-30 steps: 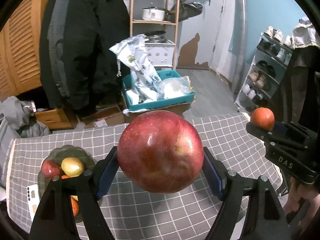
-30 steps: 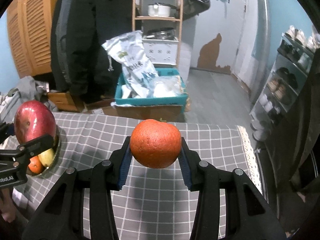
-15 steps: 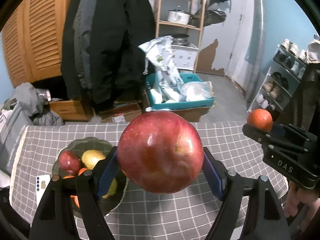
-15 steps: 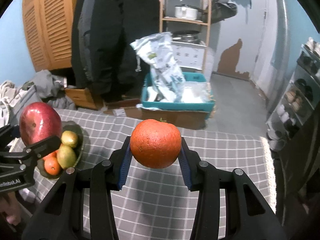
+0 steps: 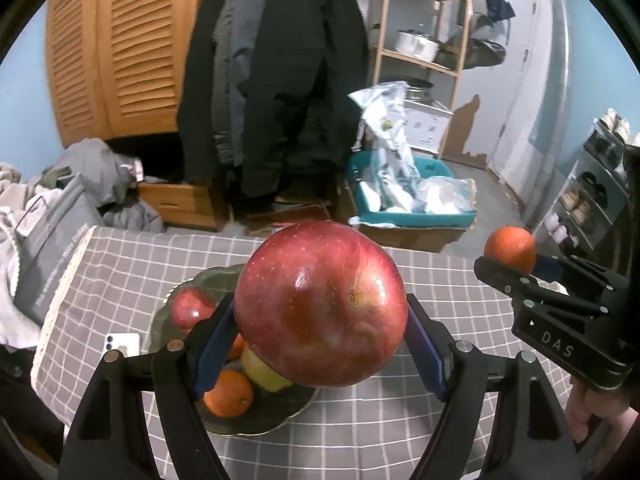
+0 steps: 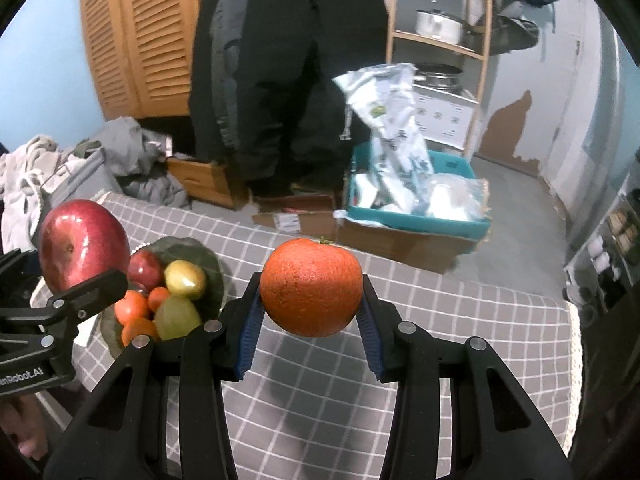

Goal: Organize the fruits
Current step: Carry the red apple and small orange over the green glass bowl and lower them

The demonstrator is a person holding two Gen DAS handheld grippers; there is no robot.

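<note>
Bowl (image 5: 224,420) sits lower left beneath left gripper (image 5: 320,344) clamping red apple (image 5: 320,304); right gripper (image 6: 310,320), farther, pinches orange (image 6: 311,287)

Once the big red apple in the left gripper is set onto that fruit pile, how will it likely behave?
The big red apple looks round and glossy, so it would probably roll. It appears firm: the left gripper leaves no visible dent. The dark plate already holds heaped fruit, so it may slide off rather than settle.

Bowl (image 5: 172,300) partly hidden behind held apple (image 5: 320,304)
</note>
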